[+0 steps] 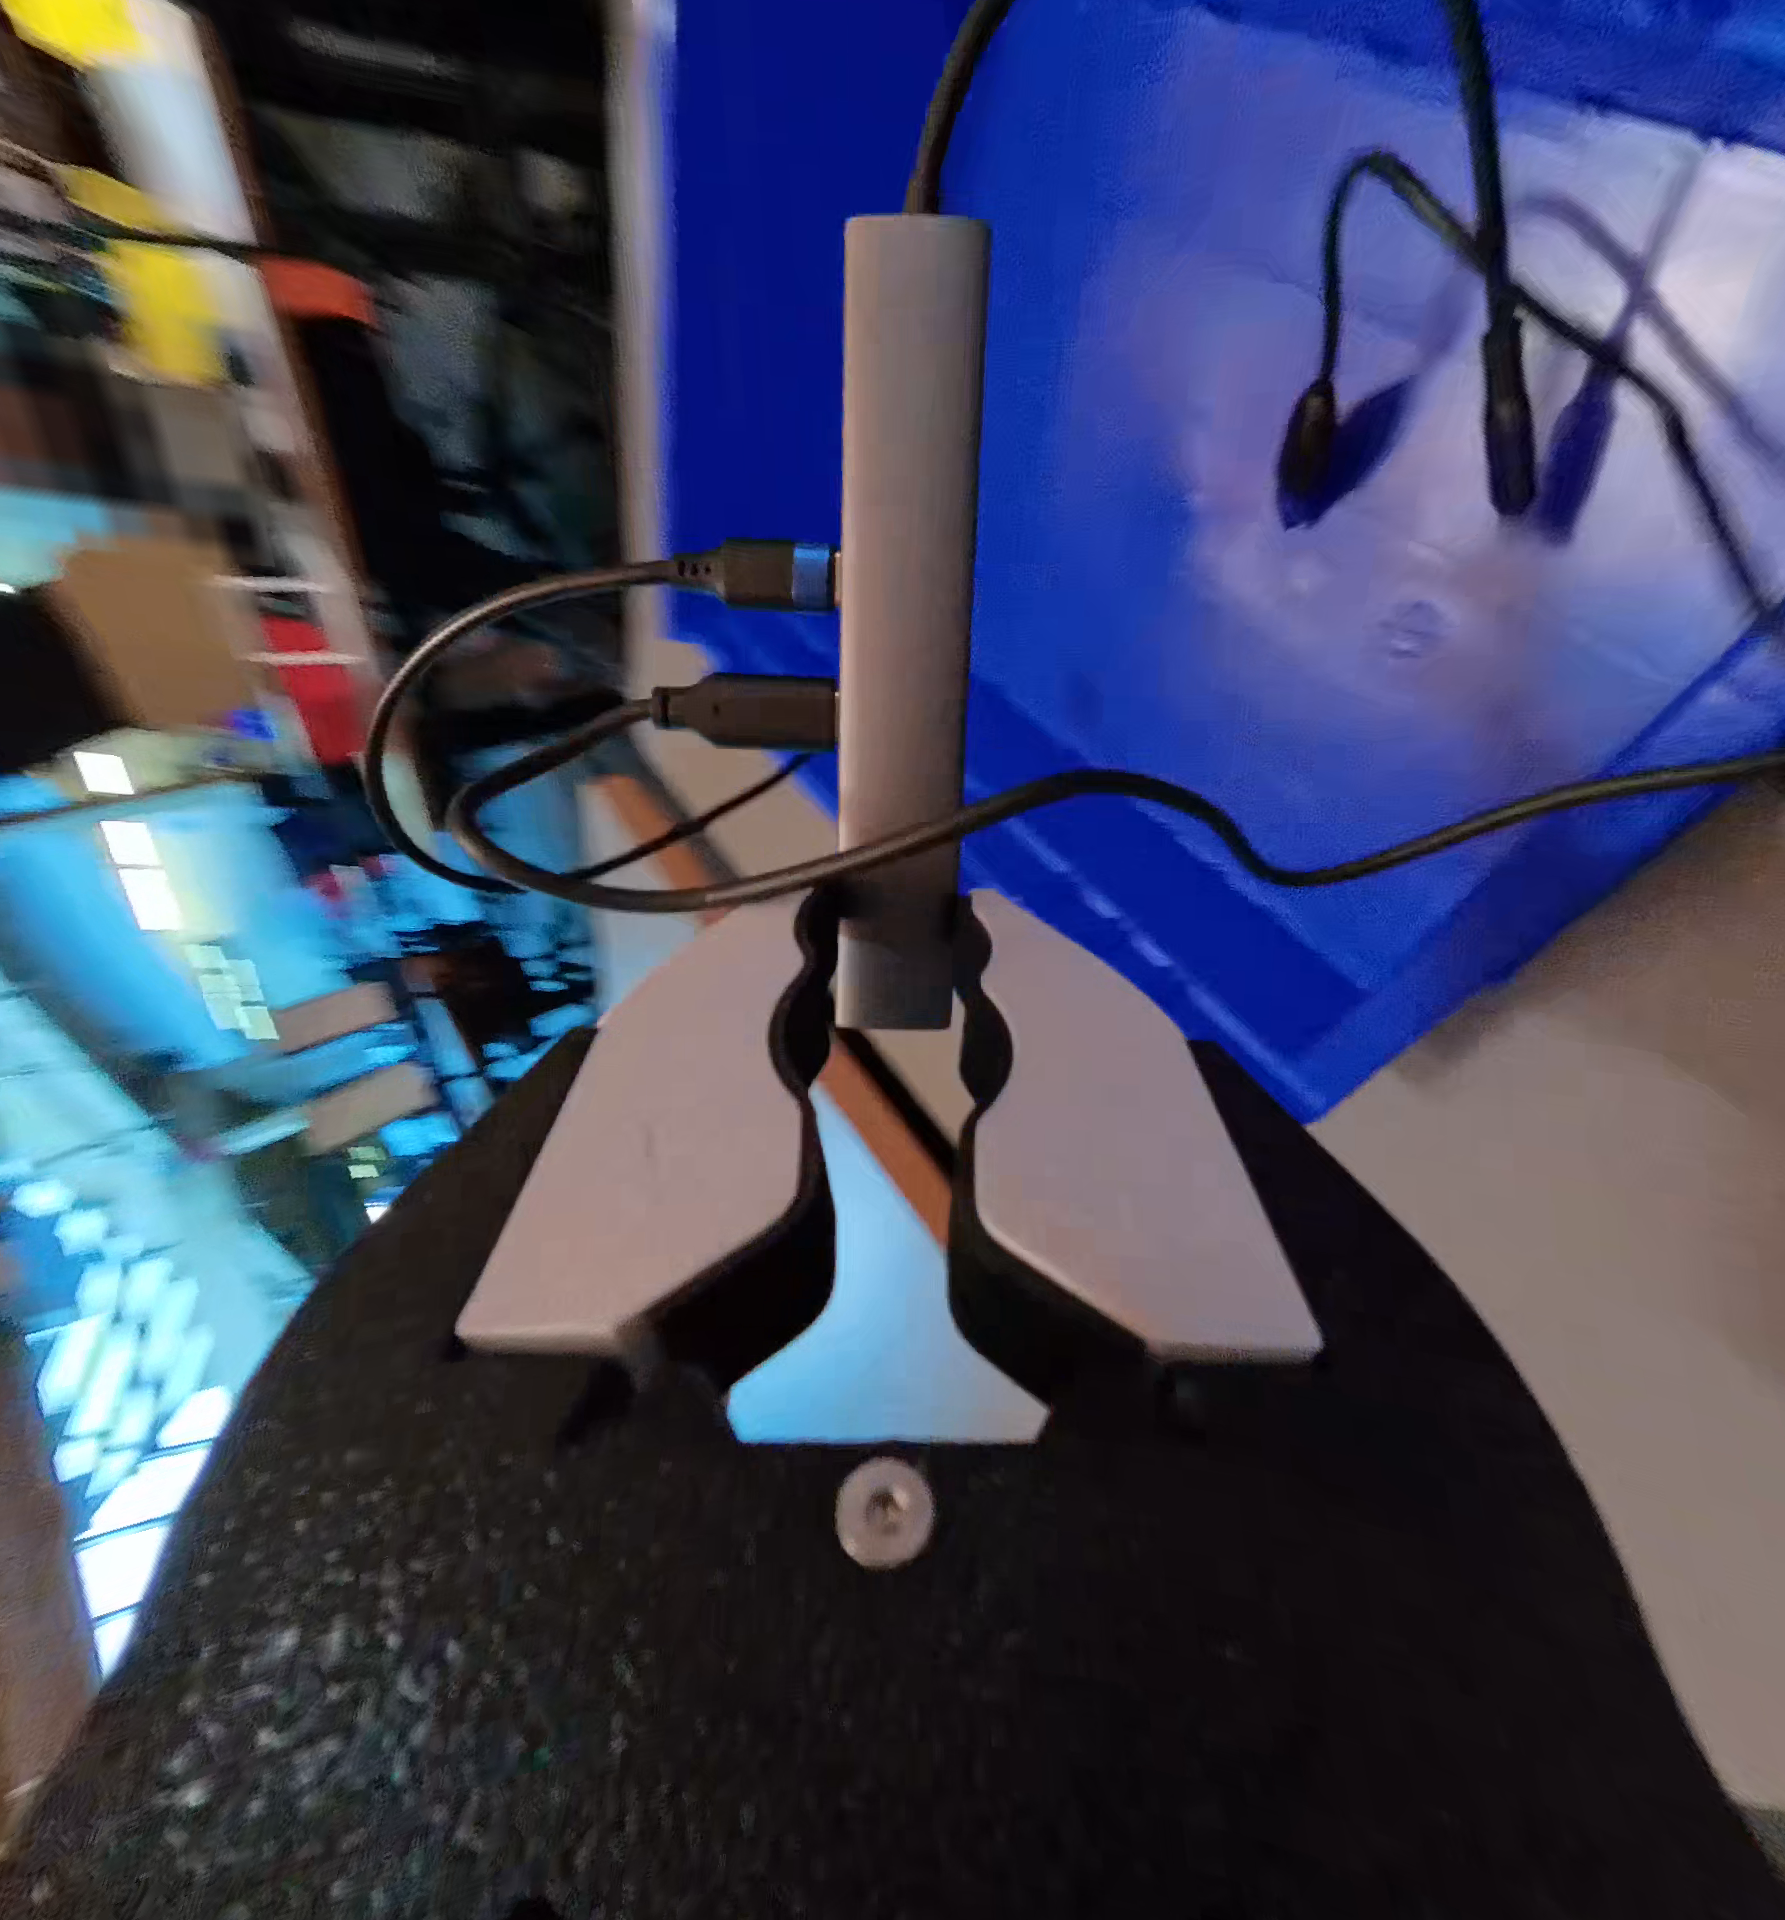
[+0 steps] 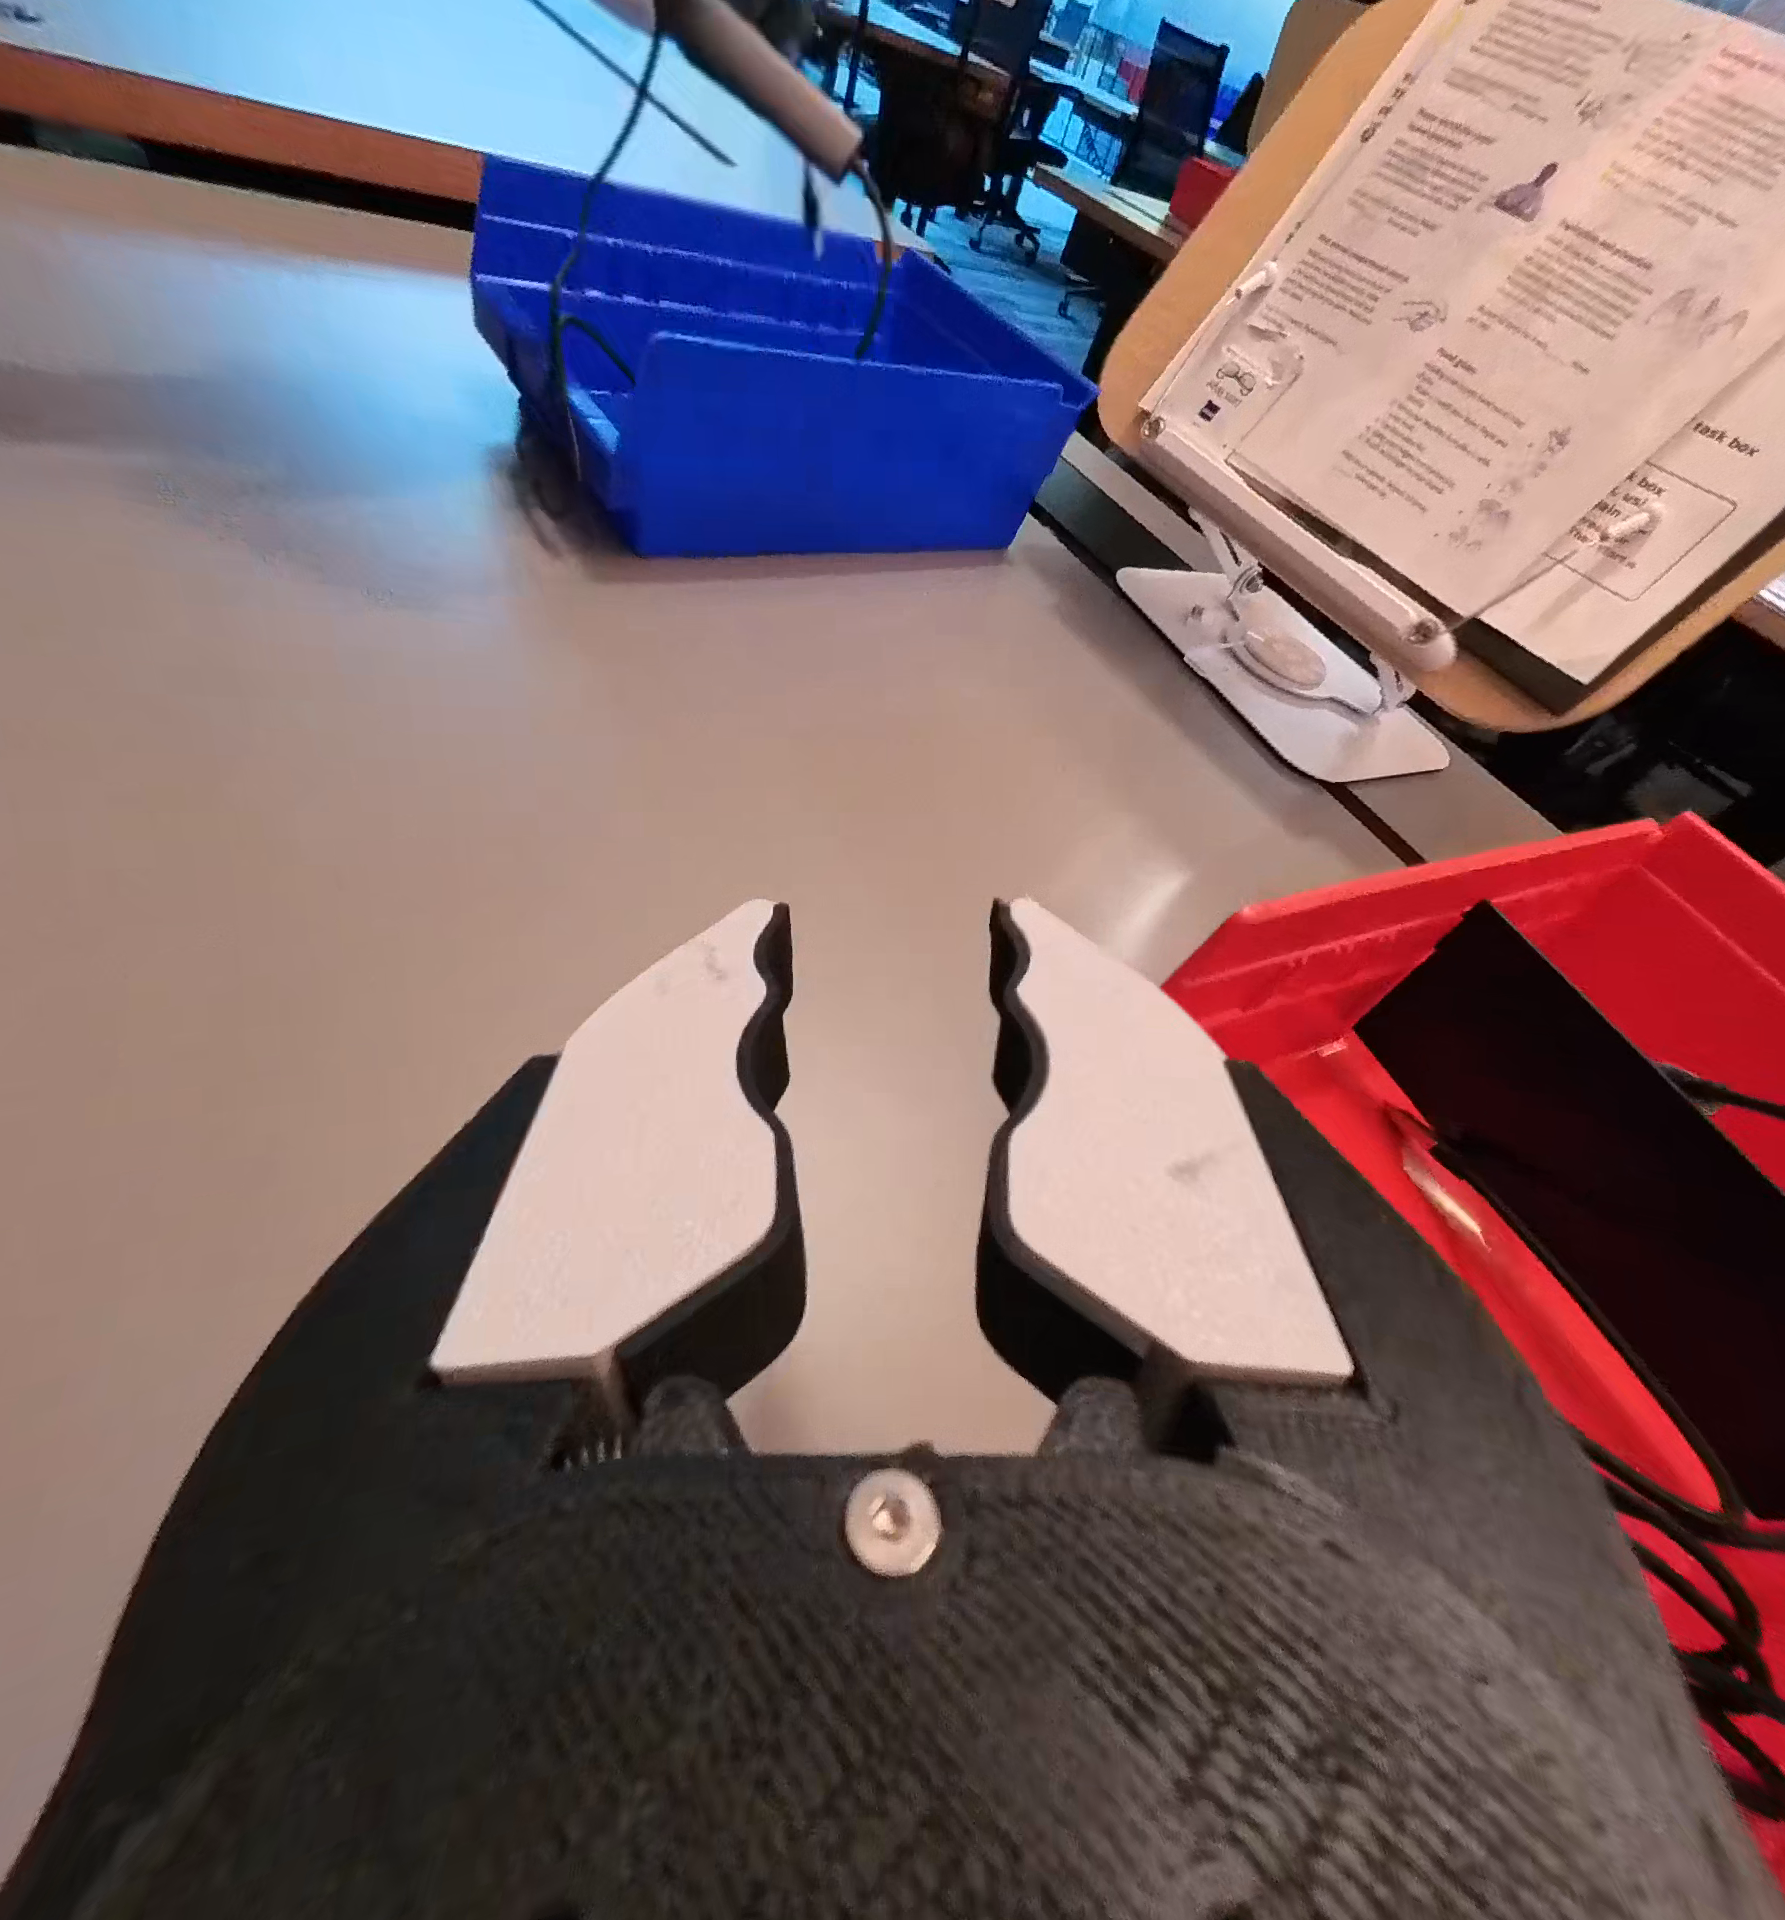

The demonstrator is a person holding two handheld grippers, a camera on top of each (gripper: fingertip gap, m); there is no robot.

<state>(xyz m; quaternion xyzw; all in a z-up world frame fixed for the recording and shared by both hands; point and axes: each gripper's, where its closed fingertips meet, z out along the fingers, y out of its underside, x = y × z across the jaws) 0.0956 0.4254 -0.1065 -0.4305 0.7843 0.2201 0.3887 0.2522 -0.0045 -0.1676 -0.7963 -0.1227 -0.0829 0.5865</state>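
While my left claw point(image 1: 893, 966) is clamped on the grey hub point(image 1: 914, 582), its cables point(image 1: 1075, 810) trail into the blue bin point(image 1: 1283, 987). My right claw point(image 2: 890, 971) hangs apart and empty over the surface point(image 2: 348, 727), beside the red bin point(image 2: 1387, 935).

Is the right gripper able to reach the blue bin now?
Probably yes: the right gripper is open and holds nothing, and only bare table lies between it and the blue bin.

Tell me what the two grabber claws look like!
The left gripper and right gripper match. Each has a speckly black body with a round silver screw in the middle. Two flat, light grey fingers stick forward, and their inner edges carry wavy black pads. No sleeves or hands show.
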